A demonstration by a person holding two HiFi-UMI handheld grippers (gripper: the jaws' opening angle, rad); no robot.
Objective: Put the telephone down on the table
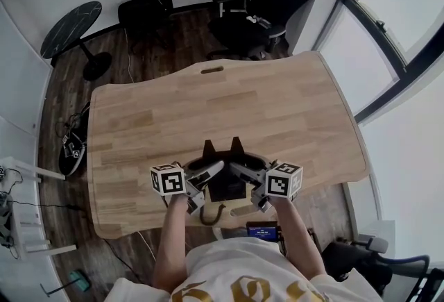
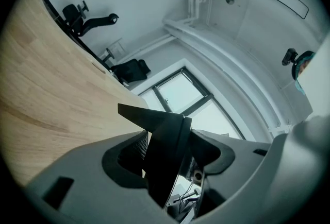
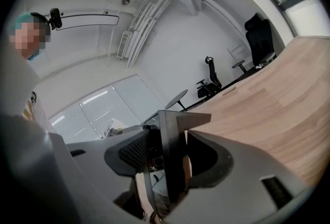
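Pale wooden surface (image 1: 208, 110) spreads beyond the black telephone (image 1: 225, 186), held over its near edge with the left tongs (image 1: 206, 175) and right tongs (image 1: 245, 173) each clamped on one side, so the carry seems underway and the next move calls for lowering it level.

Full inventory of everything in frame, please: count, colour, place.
telephone: 1, black, held between both grippers at the table's near edge
table: 1, light wood, centre
office chairs: 2, black, beyond the far edge
round side table: 1, black, far left on the floor
left gripper: 1, grey, shut on the telephone's left side
right gripper: 1, grey, shut on its right side
marker cubes: 2, white and black, one per gripper
arms: 2, bottom centre
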